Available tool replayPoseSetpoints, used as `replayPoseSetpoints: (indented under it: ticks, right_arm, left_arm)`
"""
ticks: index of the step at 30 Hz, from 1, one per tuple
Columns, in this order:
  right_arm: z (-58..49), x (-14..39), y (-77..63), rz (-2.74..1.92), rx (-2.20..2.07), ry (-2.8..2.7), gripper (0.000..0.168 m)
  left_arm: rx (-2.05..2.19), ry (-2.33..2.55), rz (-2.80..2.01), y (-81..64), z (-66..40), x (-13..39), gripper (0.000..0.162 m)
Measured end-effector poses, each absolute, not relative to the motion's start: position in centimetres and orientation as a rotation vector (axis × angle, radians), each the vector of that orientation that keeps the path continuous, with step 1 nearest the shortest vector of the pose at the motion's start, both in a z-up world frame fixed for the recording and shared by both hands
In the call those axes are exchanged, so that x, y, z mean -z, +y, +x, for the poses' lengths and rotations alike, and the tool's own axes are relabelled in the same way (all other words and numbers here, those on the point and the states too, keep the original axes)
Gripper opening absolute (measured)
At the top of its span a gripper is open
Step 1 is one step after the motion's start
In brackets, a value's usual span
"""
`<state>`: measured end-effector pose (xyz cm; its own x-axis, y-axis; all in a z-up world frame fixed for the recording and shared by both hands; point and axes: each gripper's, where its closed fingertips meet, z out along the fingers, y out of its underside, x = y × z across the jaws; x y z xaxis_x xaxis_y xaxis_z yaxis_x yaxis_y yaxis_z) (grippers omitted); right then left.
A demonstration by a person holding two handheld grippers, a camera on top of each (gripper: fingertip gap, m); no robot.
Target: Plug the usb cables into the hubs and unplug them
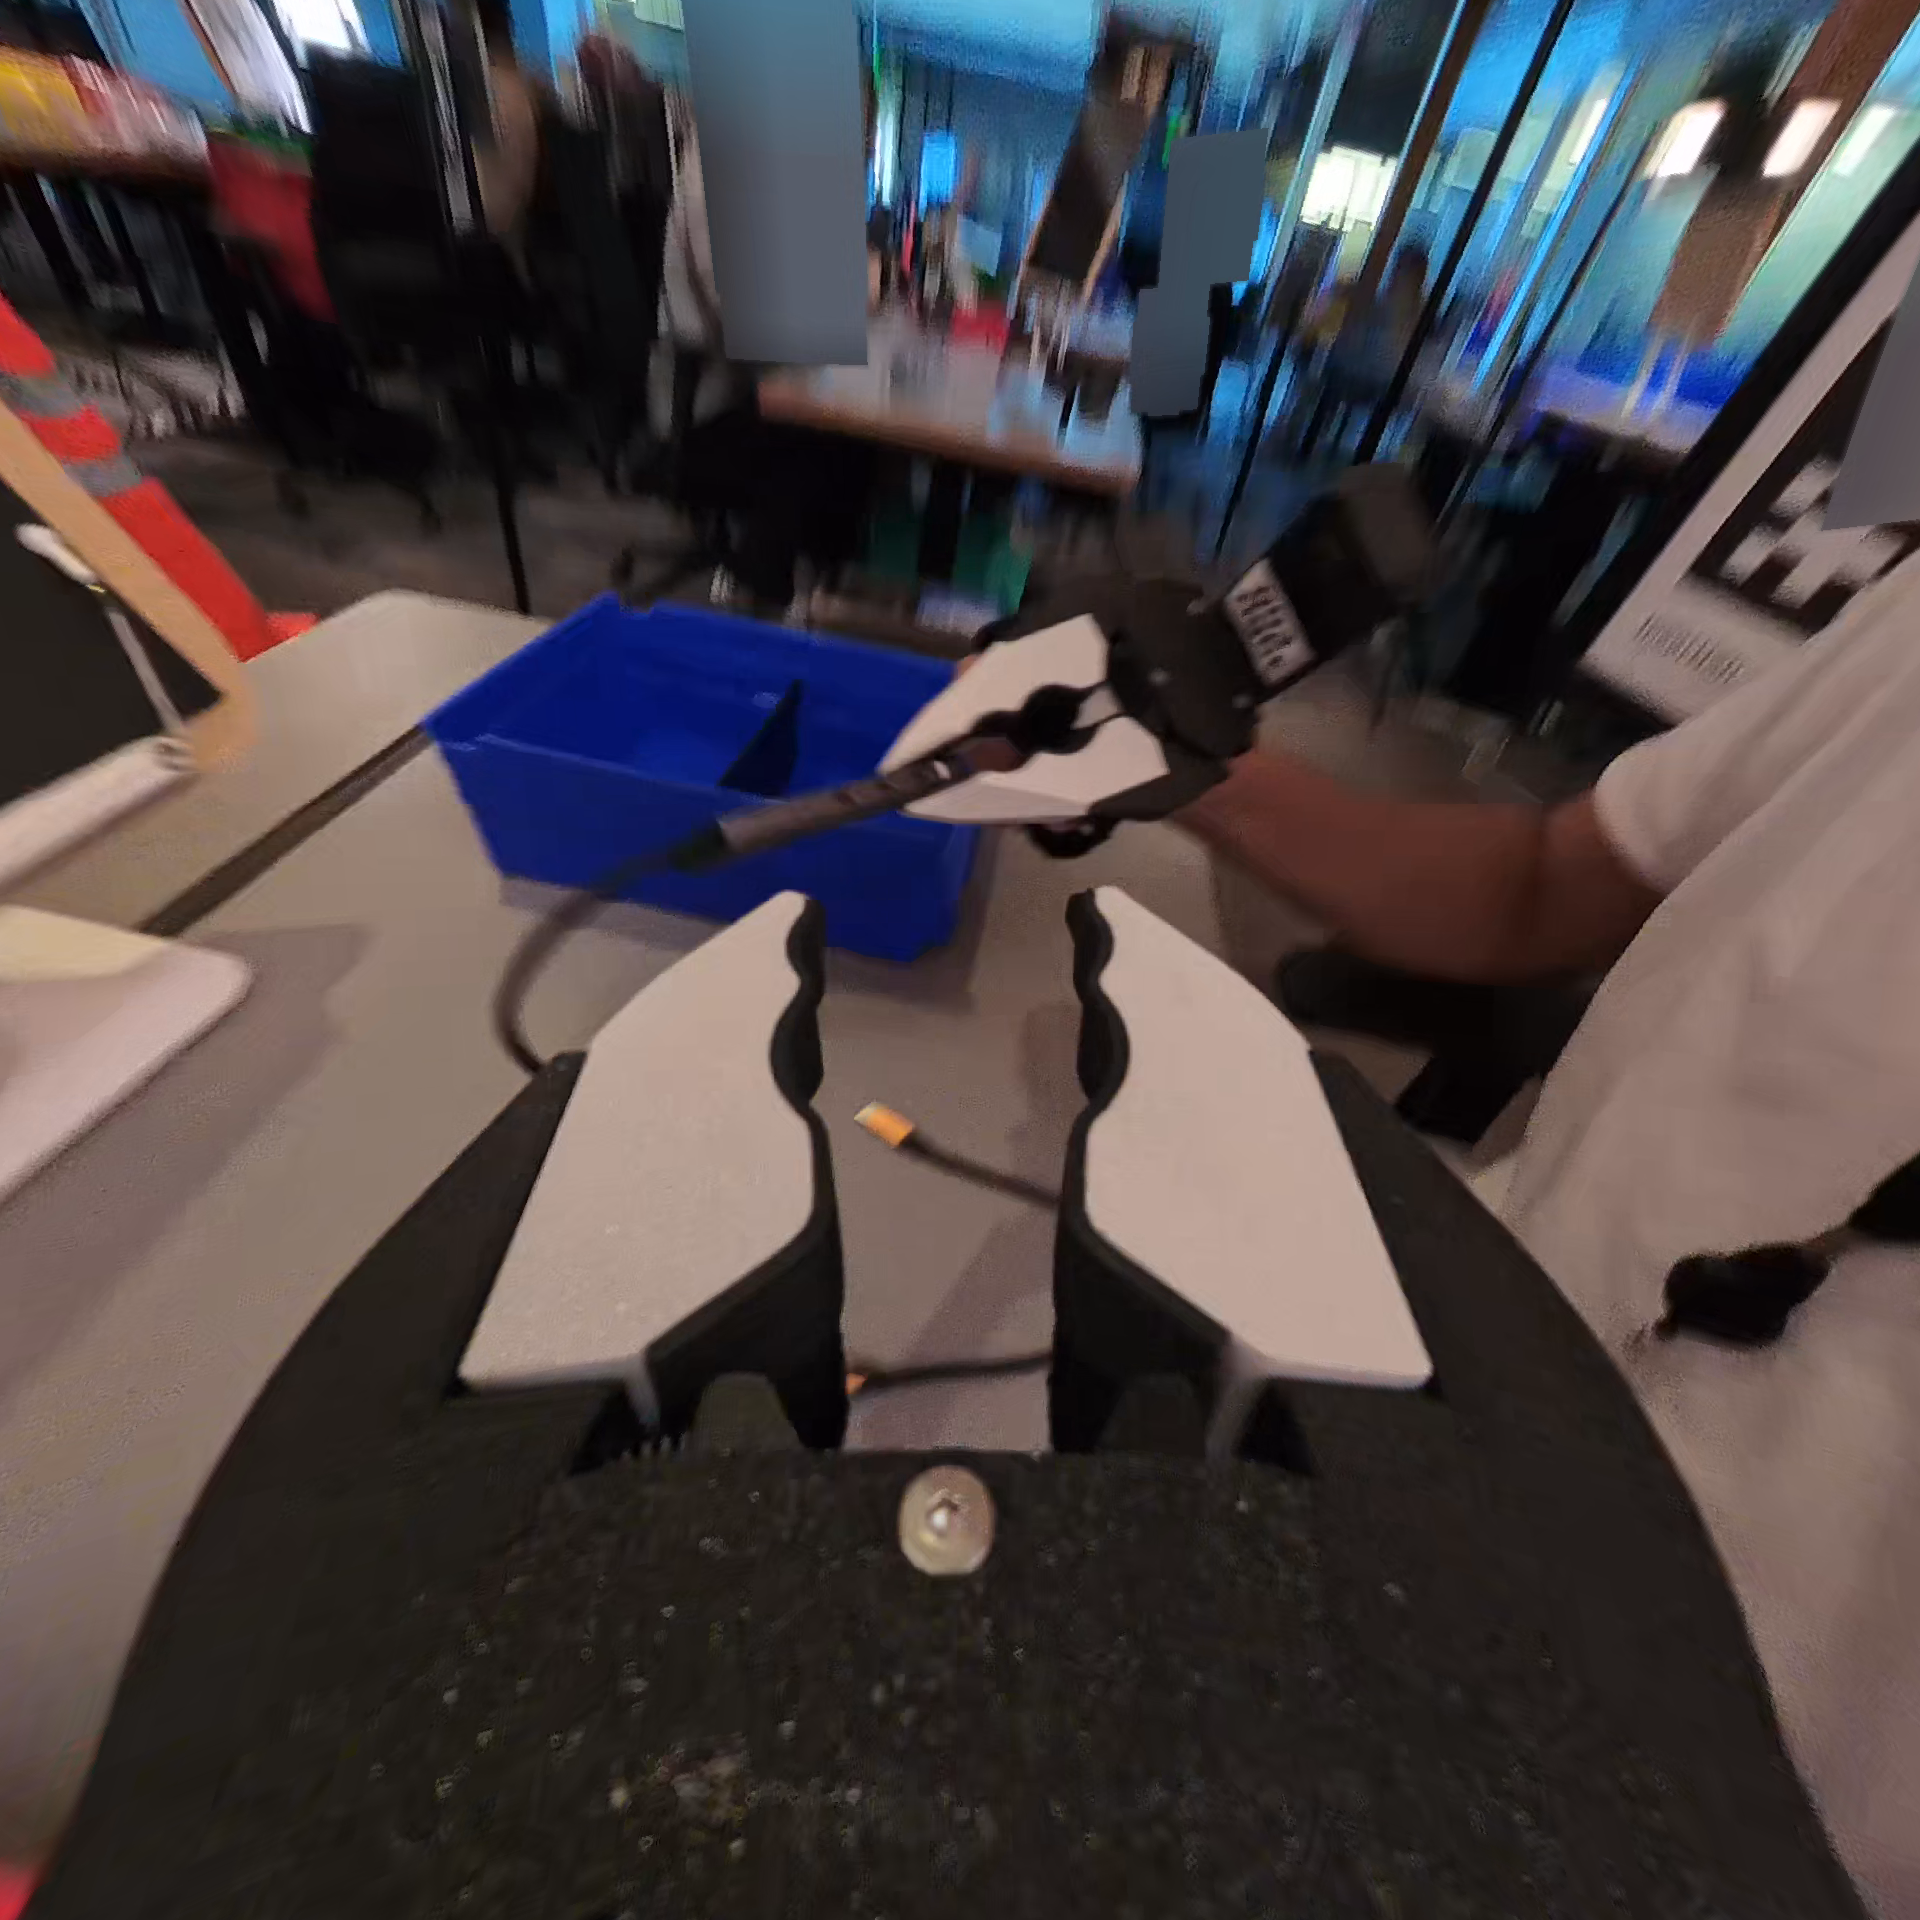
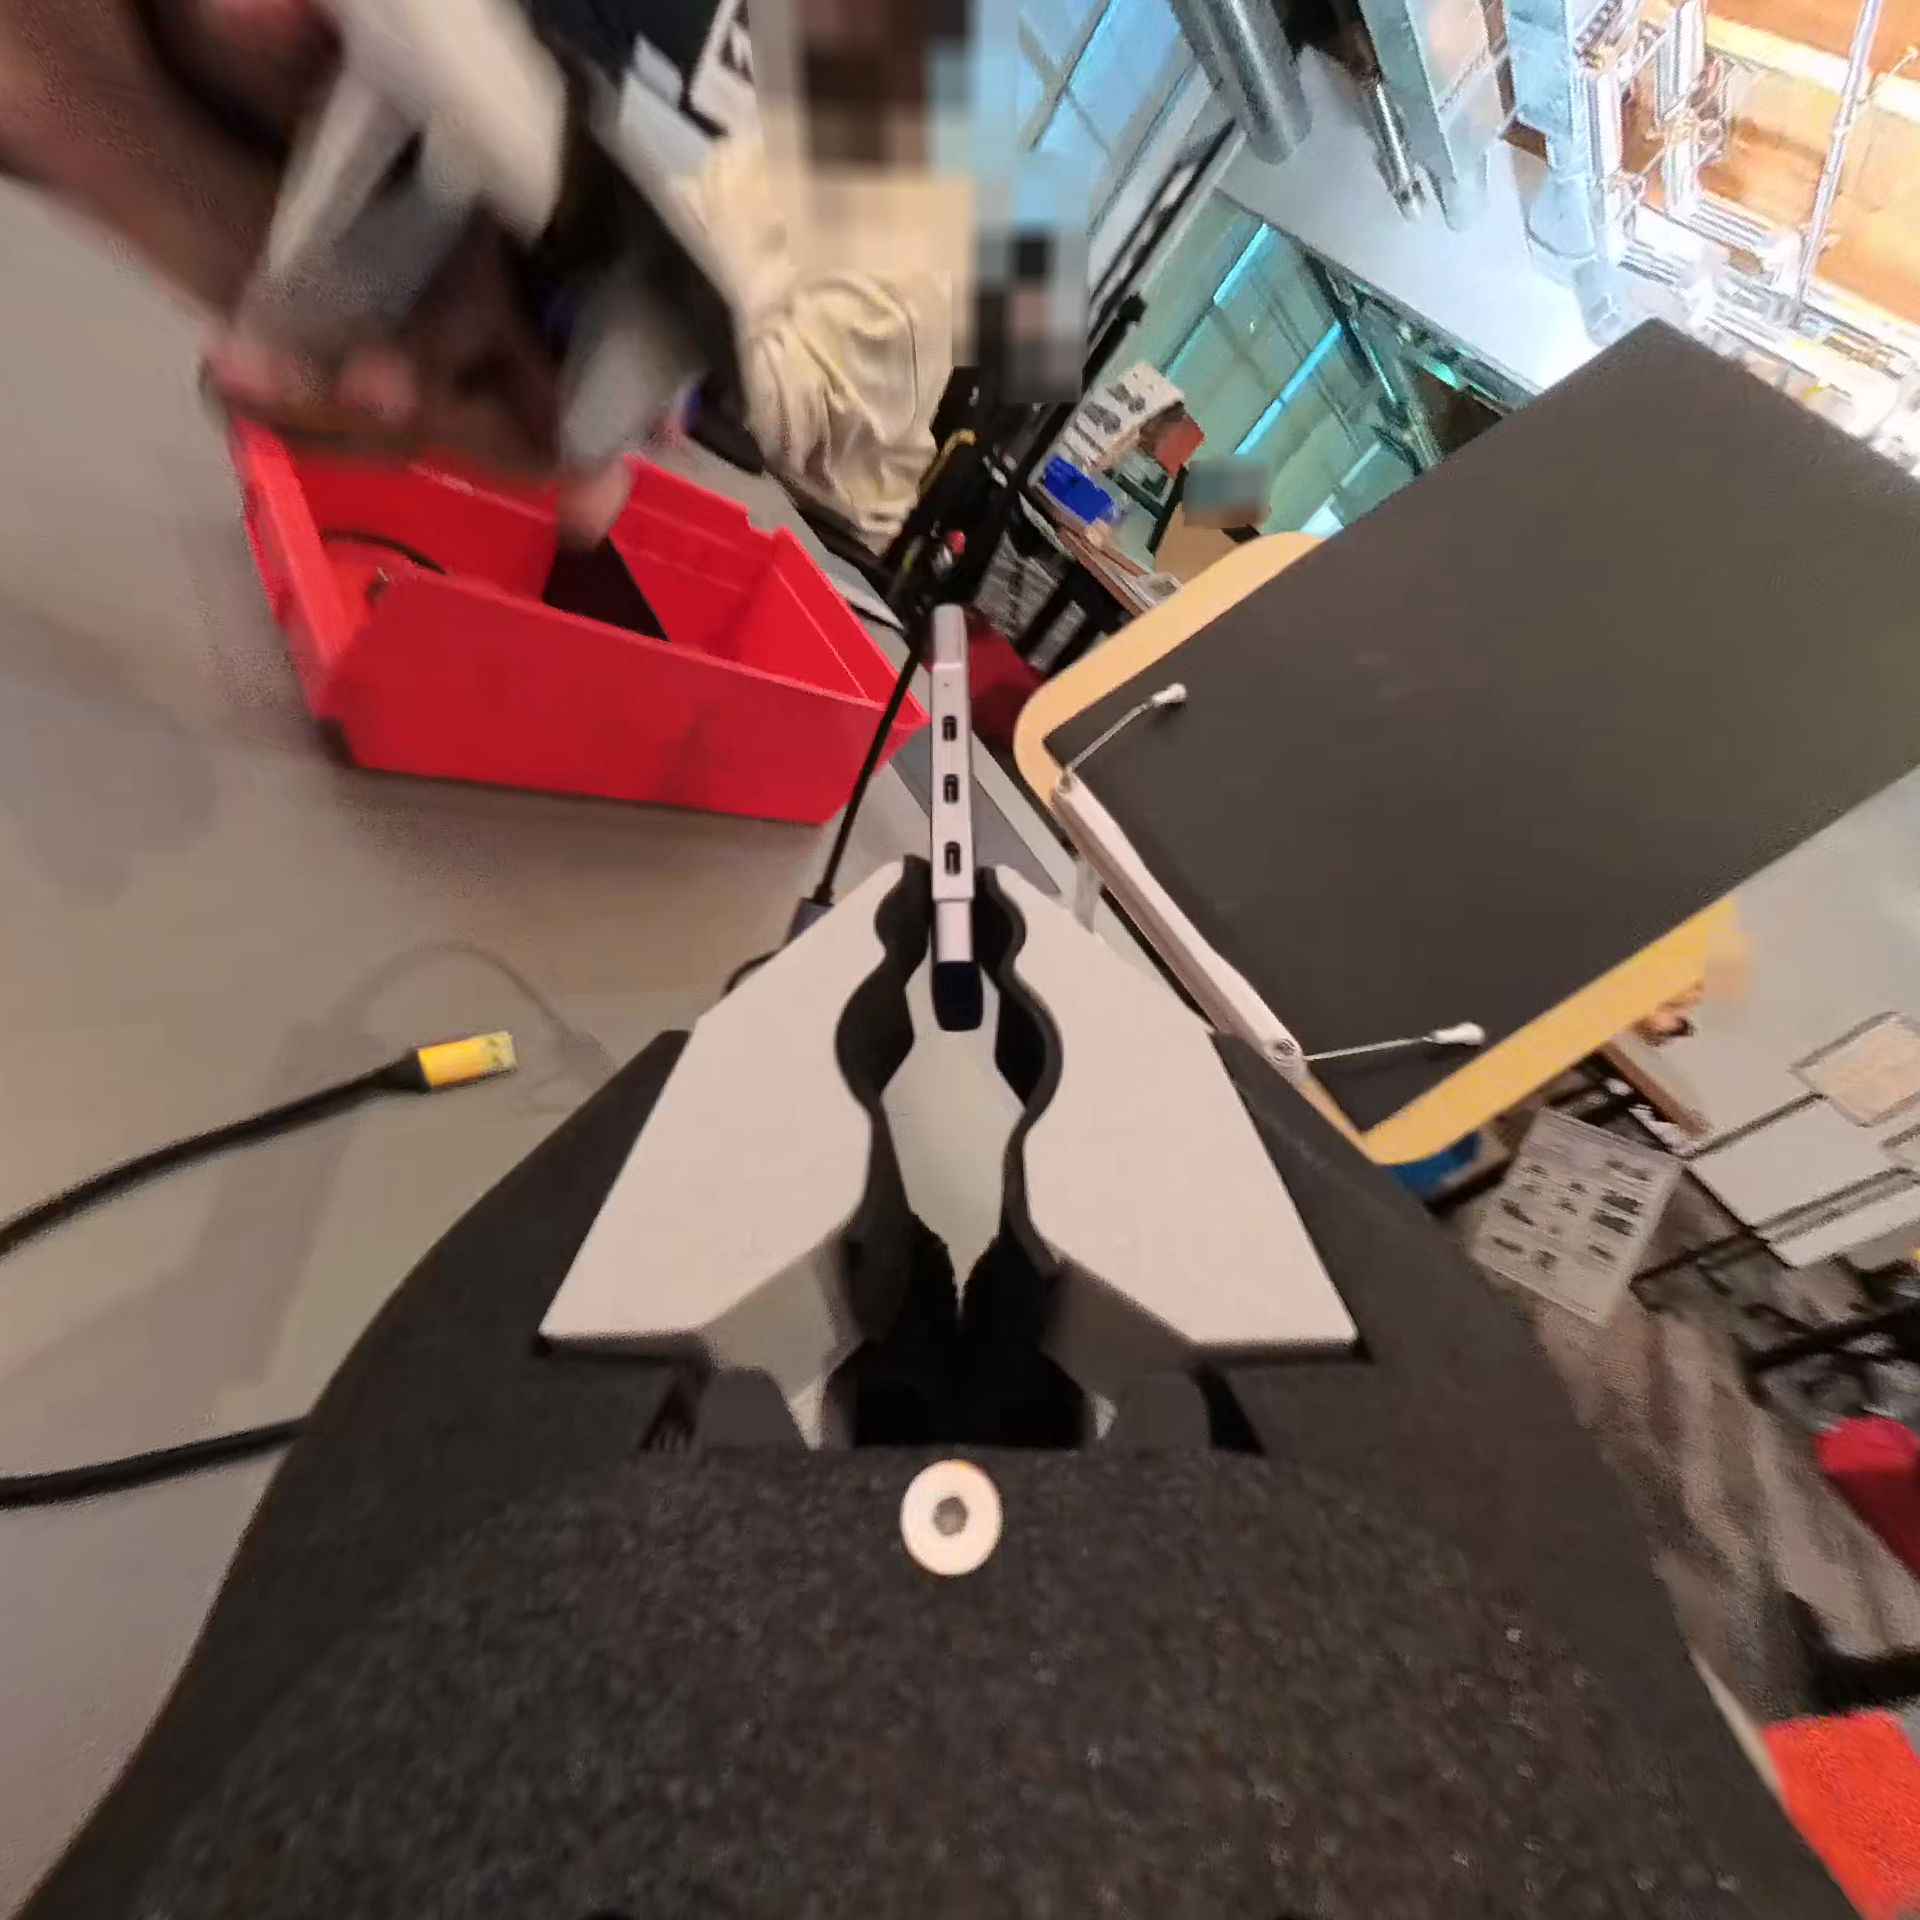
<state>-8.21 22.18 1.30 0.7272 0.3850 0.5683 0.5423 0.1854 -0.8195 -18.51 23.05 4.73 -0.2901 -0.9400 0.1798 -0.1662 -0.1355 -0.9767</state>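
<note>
Silver and slim, an aluminium hub with a row of small ports along its edge sits pinched between the tips of the right gripper, its long body sticking straight out ahead of the fingers. The grip is near one end, so most of the hub is free and its thin black cable trails from the far end down toward the grey tabletop. In the left wrist view the same right gripper appears farther off, carrying the hub level in the air just in front of a blue plastic bin with a dark divider, the cable looping down onto the tabletop beneath it.

The left gripper is spread, its white fingers well apart with nothing between them; it hovers above the tabletop, nearest to a black cable with a yellow plug that lies loose below the gap. That plug also shows at the left of the right wrist view.

A red plastic bin stands on the tabletop beyond the yellow plug, with a blurred hand above it. To the right a black board with a pale wooden edge leans at a tilt, apart from both bins.
</note>
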Motion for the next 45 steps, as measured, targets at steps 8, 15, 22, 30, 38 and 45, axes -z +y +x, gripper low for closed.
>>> replayPoseSetpoints:
  ticks: [8, 15, 22, 30, 38, 45]
  right_arm:
    - [-11.2, -4.3, 20.6, -1.291, -0.371, -0.671, 0.007]
    - [-14.7, -2.8, 20.3, -1.273, -0.687, -0.637, 0.007]
    - [-15.1, 0.2, 19.8, -1.377, -0.798, -0.724, 0.007]
    - [-9.1, 2.2, 22.5, -1.663, -0.437, -0.563, 0.018]
    - [-9.3, 11.1, 19.0, -2.056, -0.313, -0.127, 0.030]
    - [-7.3, 18.0, 17.9, -2.258, -0.088, 0.212, 0.029]
  left_arm:
    - [1.937, 0.869, -1.185, 22.4, -16.0, -0.8, 0.037]
    - [2.073, 1.031, -0.897, 19.6, -14.9, -4.3, 0.040]
    - [1.871, 1.252, -0.811, 19.5, -15.0, -1.7, 0.010]
    - [1.578, 1.242, -0.724, 23.3, -11.9, 0.0, 0.010]
    - [1.424, 1.031, -0.840, 30.7, -8.5, 3.0, 0.010]
    - [1.395, 1.105, -0.844, 29.7, -8.1, 4.9, 0.009]
